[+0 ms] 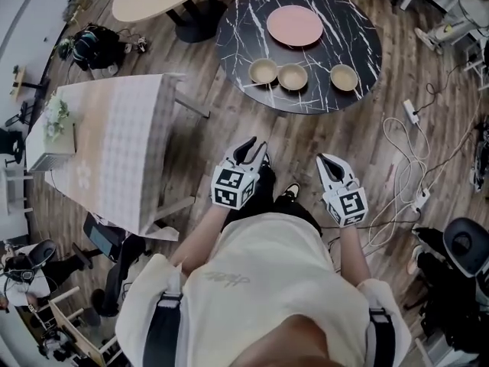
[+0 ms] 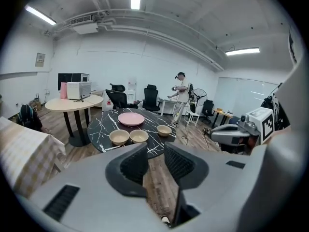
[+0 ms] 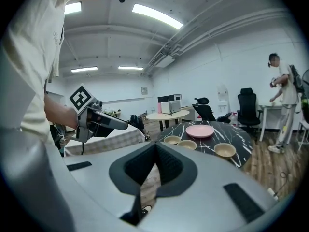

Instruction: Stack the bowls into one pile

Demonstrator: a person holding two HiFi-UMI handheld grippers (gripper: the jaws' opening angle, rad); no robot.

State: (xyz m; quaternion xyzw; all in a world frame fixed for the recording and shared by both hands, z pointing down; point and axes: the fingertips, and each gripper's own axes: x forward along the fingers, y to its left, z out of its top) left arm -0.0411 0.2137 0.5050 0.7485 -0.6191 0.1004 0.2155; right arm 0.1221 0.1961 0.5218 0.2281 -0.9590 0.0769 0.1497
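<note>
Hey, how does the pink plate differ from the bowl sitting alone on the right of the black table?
The pink plate is flat and pink; the lone bowl is deep and tan. The plate is wider than the bowl. The plate lies farther from the person, the bowl near the black table's close edge. Both are round and empty.

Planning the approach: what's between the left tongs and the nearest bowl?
Head view: only bare wood floor, then the marble table's near rim. Nothing stands between the left tongs and the left bowl.
</note>
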